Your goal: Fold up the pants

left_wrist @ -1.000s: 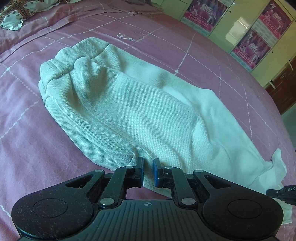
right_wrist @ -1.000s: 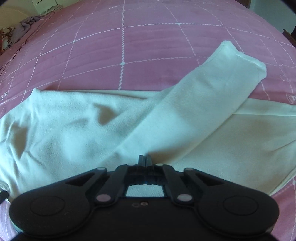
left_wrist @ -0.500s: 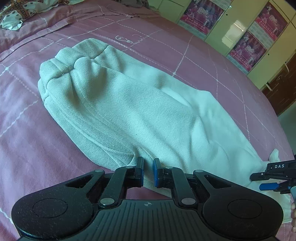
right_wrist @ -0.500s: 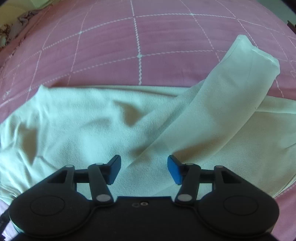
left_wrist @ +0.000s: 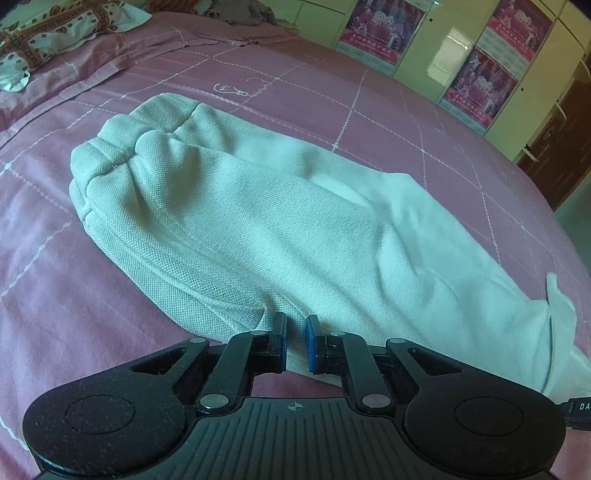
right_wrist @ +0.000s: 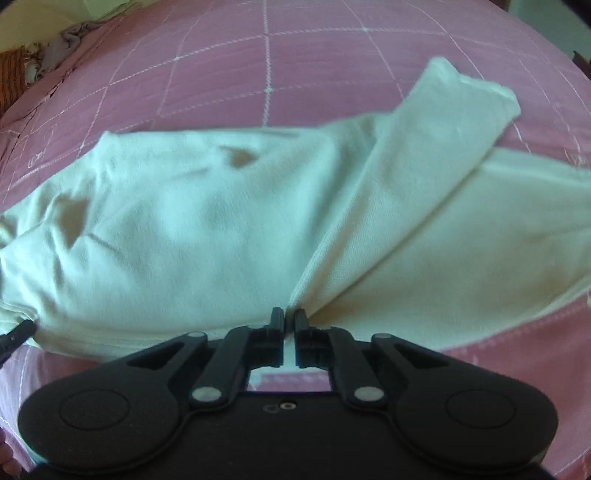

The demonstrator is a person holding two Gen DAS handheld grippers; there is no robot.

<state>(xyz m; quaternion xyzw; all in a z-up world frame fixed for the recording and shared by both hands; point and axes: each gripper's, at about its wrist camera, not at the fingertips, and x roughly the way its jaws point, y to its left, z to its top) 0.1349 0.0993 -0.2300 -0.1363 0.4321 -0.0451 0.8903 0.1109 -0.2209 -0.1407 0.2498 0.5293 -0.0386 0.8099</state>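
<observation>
Pale cream pants (left_wrist: 258, 221) lie on a pink quilted bed, waistband gathered at the far left (left_wrist: 122, 147) and legs running to the right. My left gripper (left_wrist: 295, 339) is nearly closed on the near edge of the pants, with fabric between its blue pads. In the right wrist view the pants (right_wrist: 184, 240) spread across the bed, with one leg (right_wrist: 424, 166) lying diagonally up to the right. My right gripper (right_wrist: 290, 325) is shut on the near fold of that leg.
The pink bedspread (left_wrist: 369, 92) has white grid stitching. A patterned pillow (left_wrist: 44, 33) lies at the far left corner. Yellow-green wardrobe doors with posters (left_wrist: 480, 74) stand behind the bed. The tip of the other gripper (right_wrist: 14, 336) shows at the left edge.
My right gripper opened half a second ago, then closed on the fold of the pant leg, which is now pulled up. My left gripper stayed clamped on the pants edge.
</observation>
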